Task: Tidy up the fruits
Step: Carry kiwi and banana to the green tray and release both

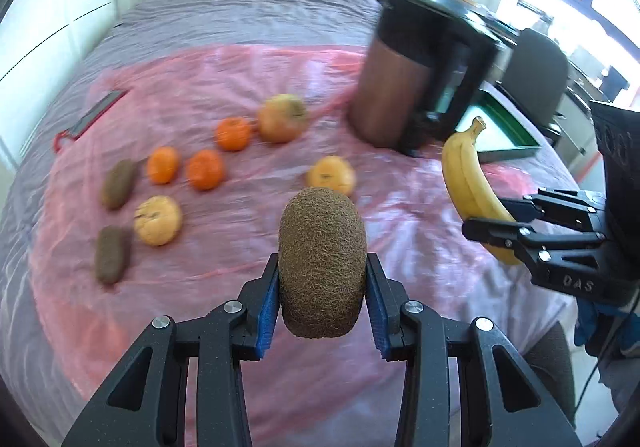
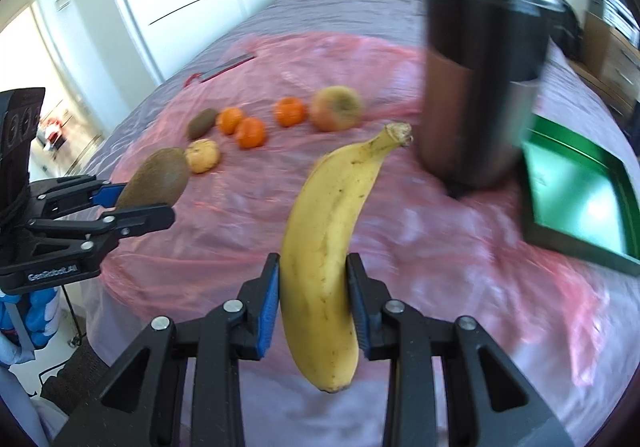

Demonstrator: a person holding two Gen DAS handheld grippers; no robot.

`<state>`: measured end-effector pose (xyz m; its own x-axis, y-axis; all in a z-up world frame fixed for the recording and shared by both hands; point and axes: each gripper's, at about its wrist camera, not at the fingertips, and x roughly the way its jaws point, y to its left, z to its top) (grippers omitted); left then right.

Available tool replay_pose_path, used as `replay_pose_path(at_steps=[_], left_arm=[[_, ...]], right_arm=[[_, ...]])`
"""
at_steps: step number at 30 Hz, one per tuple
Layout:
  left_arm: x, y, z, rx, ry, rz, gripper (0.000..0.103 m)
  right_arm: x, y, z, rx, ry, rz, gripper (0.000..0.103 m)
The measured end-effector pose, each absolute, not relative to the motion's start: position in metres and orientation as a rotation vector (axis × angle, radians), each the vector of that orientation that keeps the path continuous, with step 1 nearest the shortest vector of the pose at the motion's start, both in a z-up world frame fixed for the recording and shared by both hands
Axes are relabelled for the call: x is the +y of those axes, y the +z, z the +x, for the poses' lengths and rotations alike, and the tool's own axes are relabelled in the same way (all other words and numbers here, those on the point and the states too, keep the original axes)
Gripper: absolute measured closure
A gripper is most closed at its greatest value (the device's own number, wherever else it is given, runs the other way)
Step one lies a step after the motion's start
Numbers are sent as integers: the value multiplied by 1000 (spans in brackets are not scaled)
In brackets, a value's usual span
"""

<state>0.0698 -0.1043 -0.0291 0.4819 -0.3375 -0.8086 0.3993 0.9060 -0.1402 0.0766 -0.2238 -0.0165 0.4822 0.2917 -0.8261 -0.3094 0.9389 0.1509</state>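
While you are holding both fruits clear of the bed (image 1: pixel 240 19), your left gripper (image 1: pixel 322 287) is clamping a kiwi (image 1: pixel 322 263) between its blue ribbed pads: fuzzy brown skin, blunt oval, standing on end in the jaws. Your right gripper (image 2: pixel 313 303) is pinching a banana (image 2: pixel 328 239) across its lower half; smooth yellow peel with small brown flecks, curved, stem end pointing up and away toward the tall canister (image 2: pixel 484 79).

Underneath, a thin pink plastic sheet (image 1: pixel 240 247), wrinkled and glossy, is covering the grey bedspread. A dark cylinder with a coppery lower band, that canister is standing upright on the sheet's far right, with a shallow green tray (image 2: pixel 576 191) lying just beside it.

Lying loose on the sheet: three small orange mandarins (image 1: pixel 205 169), two paler yellowish round fruits (image 1: pixel 158 220), an apple (image 1: pixel 282 118) with a reddish-green blush, and two more kiwis (image 1: pixel 112 255) at the left. All are blurred. A flat red-edged item (image 1: pixel 94 115) is lying at the far left edge, too smeared to identify.

Nothing is standing between the two held fruits and the tray except the canister's base.
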Motion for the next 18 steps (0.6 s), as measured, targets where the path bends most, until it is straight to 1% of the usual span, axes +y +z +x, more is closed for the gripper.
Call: replay_pose_path(at_steps=[8,12,18], left_arm=[[-228,-14,77,964,-641,183,69],[-288,-12,95,954,-691,221,69],[-365,-20,133,941,-699,256,69]], right_arm=[[-350,4,83,947,156,25,103],[-406,6,107,933,79,14,103],[-471,-9,155,935,10,20,103]])
